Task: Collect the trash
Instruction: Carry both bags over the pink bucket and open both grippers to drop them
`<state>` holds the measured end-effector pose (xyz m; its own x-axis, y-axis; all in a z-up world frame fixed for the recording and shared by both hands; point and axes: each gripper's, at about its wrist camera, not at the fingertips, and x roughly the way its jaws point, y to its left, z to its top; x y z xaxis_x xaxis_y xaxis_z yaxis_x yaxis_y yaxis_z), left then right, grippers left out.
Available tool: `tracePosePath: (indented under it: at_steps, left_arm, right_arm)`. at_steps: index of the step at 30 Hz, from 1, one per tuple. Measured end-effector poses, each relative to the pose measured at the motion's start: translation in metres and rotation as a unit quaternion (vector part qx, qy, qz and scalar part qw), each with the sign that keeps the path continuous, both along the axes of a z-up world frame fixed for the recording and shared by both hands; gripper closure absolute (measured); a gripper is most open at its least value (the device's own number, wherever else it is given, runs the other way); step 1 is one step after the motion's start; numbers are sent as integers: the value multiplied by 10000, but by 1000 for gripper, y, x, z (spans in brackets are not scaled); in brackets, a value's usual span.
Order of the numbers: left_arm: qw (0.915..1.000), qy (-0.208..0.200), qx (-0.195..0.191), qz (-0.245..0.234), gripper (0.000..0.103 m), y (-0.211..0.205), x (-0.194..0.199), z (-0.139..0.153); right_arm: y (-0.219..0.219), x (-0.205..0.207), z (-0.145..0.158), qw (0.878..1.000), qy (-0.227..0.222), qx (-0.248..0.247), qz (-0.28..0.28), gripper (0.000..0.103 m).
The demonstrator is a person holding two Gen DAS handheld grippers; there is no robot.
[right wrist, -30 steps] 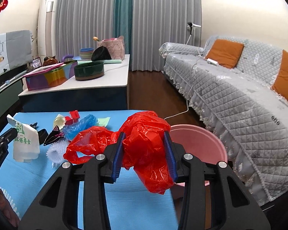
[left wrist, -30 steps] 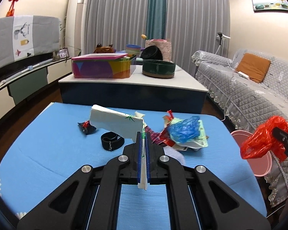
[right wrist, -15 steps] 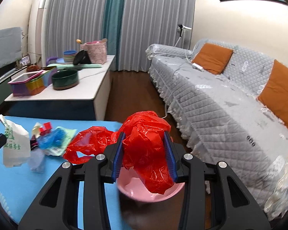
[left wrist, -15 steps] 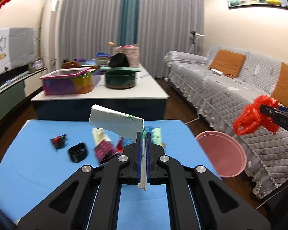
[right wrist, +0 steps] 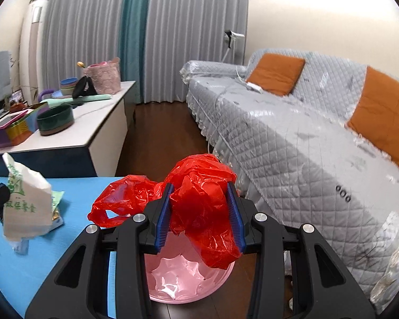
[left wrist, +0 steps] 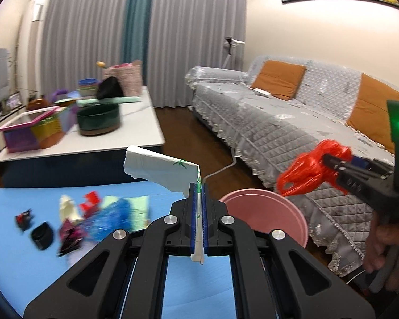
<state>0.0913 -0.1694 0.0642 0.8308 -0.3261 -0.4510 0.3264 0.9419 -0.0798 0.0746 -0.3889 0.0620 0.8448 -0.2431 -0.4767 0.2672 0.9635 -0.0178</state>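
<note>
- so the whole thing comes down to where the pink bin [right wrist: 191, 279] sits relative to each gripper; it's on the floor just off the edge of the blue mat [right wrist: 40, 260], sofa side
- right gripper [right wrist: 199, 212] is pinching a crumpled red plastic bag [right wrist: 199, 202] between its blue pads; jaws partway apart because the wad fills the gap; the bag's loose tail hangs right over the bin's open mouth in the right wrist view, so I'd say a release from here drops it in
- left gripper [left wrist: 198, 218] is pressed nearly together on a thin white paper bag [left wrist: 159, 170] with green print; the bag's long axis juts up and off to the left of the fingers, only a narrow edge is actually pinched
- from the left wrist view the bin [left wrist: 266, 218] lies ahead and to the right of that gripper, partly hidden behind its frame; so the right hand is clearly the nearer one, the left needs to travel further right before letting go
- leftover scraps [left wrist: 74, 220] sit on the mat to the left, blurry; some blue plastic, something red, a dark ring-shaped bit; can't tell much more
- my guess: red bag goes first; the paper bag could catch on the rim given how it sticks out sideways
</note>
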Motion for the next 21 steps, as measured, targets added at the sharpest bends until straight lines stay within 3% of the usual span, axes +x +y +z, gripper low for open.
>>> tracePosePath:
  at_steps: [8, 17, 21]
  left_arm:
    - [9984, 89, -79, -547, 100, -53, 27, -25]
    - [9952, 334, -59, -919, 100, -80, 54, -51]
    - [9938, 455, -39, -1010, 99, -87, 59, -60]
  right_arm:
    - [-21, 25, -25, 9996, 182, 108, -162, 63]
    - [-29, 41, -42, 9987, 405, 166, -263, 62]
    - [-30, 46, -47, 9982, 510, 199, -258, 53]
